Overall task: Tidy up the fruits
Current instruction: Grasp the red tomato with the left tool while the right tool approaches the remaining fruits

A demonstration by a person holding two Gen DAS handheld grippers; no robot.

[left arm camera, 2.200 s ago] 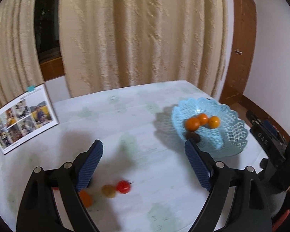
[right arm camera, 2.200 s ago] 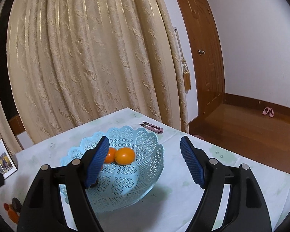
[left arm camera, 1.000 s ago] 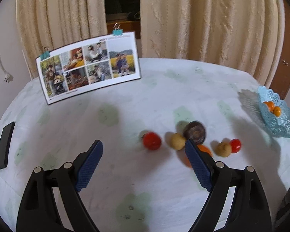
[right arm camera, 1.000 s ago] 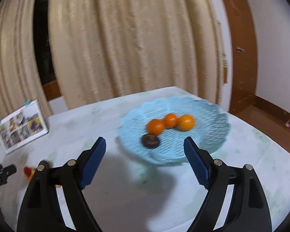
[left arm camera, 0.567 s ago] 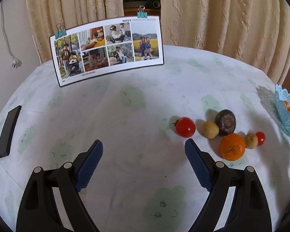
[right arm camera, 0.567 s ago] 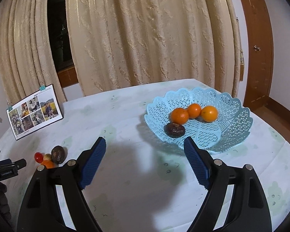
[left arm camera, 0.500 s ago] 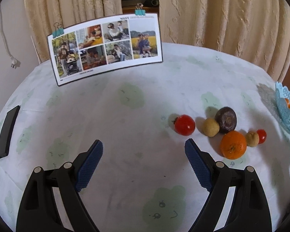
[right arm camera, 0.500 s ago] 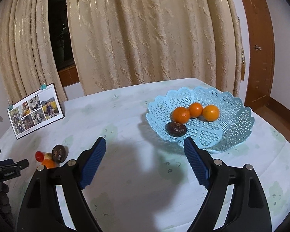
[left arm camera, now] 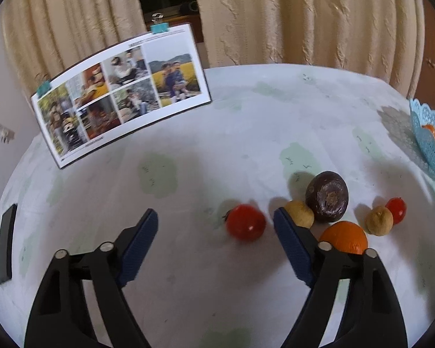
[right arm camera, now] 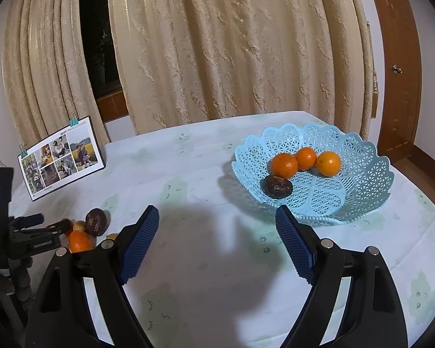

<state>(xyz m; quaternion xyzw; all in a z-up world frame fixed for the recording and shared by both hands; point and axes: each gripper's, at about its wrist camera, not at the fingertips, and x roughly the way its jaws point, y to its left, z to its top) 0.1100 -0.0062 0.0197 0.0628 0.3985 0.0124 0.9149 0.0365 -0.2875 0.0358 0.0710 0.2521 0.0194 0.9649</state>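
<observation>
Left wrist view: photo card stands behind loose red tomato.

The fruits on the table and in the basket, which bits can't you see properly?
- Orange: left wrist view, bottom hidden behind the left gripper finger.
- Blue lattice basket: left wrist view, cut off by the right edge.
- Loose fruit cluster: right wrist view, small, partly hidden by both grippers.
</observation>
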